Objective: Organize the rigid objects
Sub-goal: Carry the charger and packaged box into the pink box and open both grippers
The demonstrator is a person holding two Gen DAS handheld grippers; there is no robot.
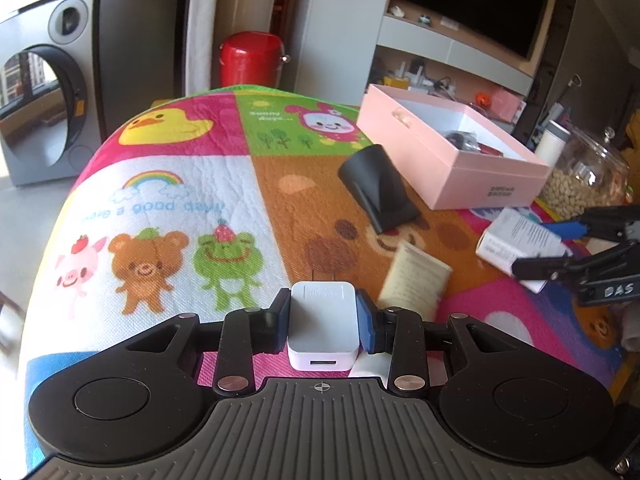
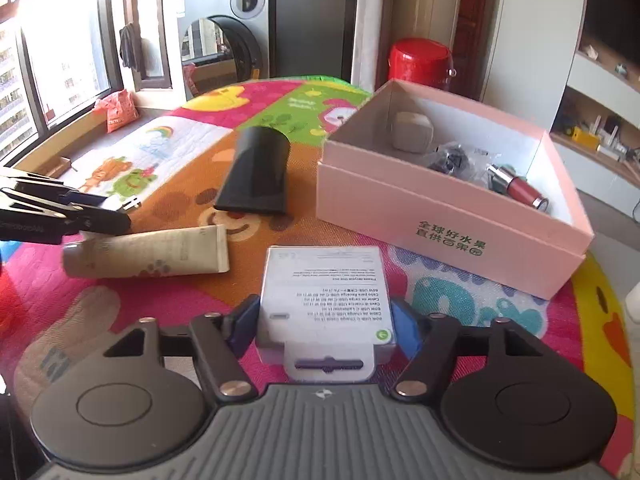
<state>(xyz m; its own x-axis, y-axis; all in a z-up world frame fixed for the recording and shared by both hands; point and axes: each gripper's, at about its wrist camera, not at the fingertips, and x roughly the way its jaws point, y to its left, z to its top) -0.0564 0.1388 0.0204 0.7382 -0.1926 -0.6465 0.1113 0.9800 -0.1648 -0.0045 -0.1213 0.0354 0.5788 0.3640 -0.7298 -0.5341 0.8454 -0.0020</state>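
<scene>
My left gripper (image 1: 323, 320) is shut on a white USB charger (image 1: 322, 324), prongs pointing forward, just above the cartoon mat. My right gripper (image 2: 326, 322) is shut on a white cable box (image 2: 325, 292) with printed text, held low over the mat; the box also shows in the left wrist view (image 1: 516, 240). An open pink box (image 2: 440, 216) sits ahead right of the right gripper and holds a grey cube (image 2: 412, 132), a black bagged item (image 2: 452, 160) and a red lipstick (image 2: 520, 190). A black nozzle (image 2: 256, 172) and a beige tube (image 2: 148, 258) lie on the mat.
The colourful cartoon mat (image 1: 180, 200) covers a round table. A glass jar of nuts (image 1: 584, 176) stands behind the pink box (image 1: 452, 152). A red canister (image 1: 250, 60) and a washing machine (image 1: 44, 96) stand beyond the table. The left gripper shows in the right wrist view (image 2: 60, 216).
</scene>
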